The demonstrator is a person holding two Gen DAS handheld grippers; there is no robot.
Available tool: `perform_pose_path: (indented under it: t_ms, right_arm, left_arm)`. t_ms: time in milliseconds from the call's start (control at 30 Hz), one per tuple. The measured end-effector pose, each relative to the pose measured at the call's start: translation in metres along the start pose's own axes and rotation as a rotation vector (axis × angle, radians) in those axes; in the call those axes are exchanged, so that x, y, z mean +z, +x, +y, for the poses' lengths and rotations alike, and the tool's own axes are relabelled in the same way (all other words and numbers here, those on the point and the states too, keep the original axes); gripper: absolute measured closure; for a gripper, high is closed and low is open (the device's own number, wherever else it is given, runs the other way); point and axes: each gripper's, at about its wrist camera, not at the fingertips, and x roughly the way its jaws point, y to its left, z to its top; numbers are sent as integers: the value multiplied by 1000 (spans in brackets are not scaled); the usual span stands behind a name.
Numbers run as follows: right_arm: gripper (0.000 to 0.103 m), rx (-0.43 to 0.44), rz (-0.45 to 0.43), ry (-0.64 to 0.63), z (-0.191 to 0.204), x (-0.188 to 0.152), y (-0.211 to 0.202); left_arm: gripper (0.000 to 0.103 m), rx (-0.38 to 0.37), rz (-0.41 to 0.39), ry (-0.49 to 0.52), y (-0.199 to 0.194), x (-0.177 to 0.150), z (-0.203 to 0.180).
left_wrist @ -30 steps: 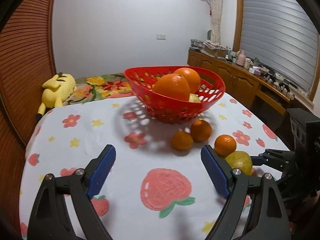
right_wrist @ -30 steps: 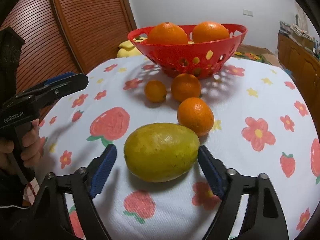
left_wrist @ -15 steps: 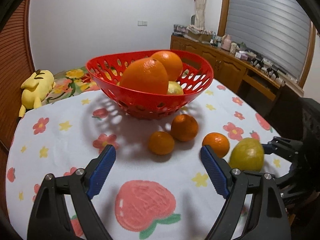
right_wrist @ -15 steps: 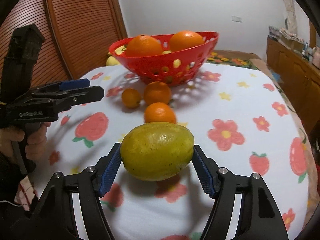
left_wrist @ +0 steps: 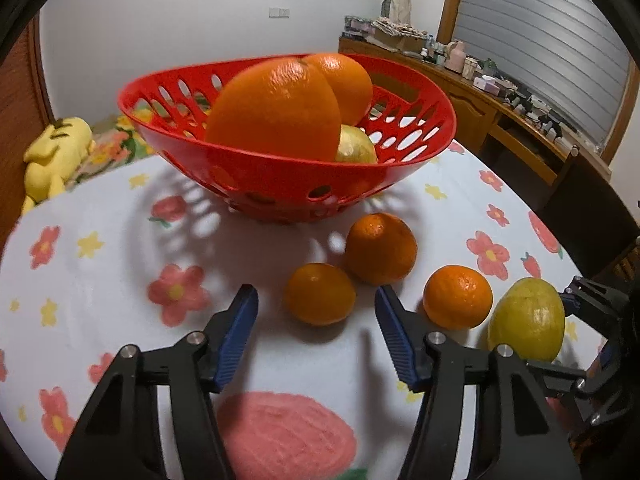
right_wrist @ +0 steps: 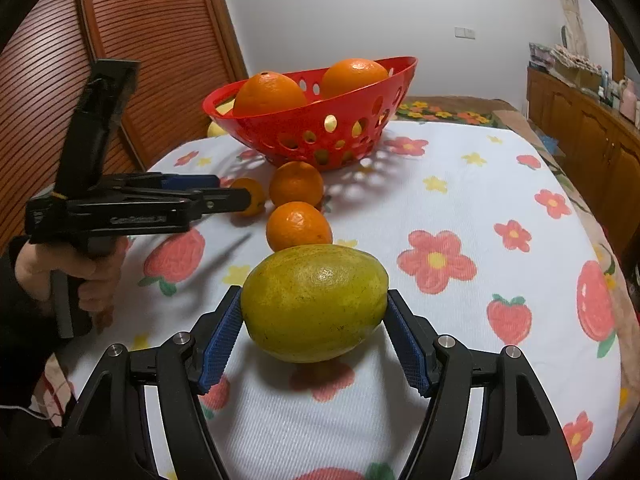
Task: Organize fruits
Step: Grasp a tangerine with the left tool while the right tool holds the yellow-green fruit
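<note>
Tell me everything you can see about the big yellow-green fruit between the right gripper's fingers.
The yellow-green fruit is a large oval, lemon-like fruit with dull, pitted skin, faint brown specks and a small highlight on top. It lies on its side, long axis across the right gripper, whose blue ribbed pads press on both ends. It sits over the floral tablecloth; whether it rests on the cloth is unclear. A small orange lies just behind it.

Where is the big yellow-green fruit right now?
The yellow-green fruit sits low in the middle of the right wrist view, between the right gripper pads on the tablecloth, just in front of a small orange.
</note>
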Motion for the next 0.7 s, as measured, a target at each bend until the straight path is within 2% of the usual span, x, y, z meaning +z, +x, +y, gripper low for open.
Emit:
perform_pose_path:
  t_ms: [167,267,700]
  right_arm:
    - [31,5,3,5,-1,0,1]
    - [31,3,5,2,0,0,1]
    - [31,-3,7,-11,2,-1,3]
  left_arm:
    - [55,-2,26,-12,9,2,3]
    - [66,-25,23,-20,9,1,4]
    - [67,34,-64,-27,-34,-29,1]
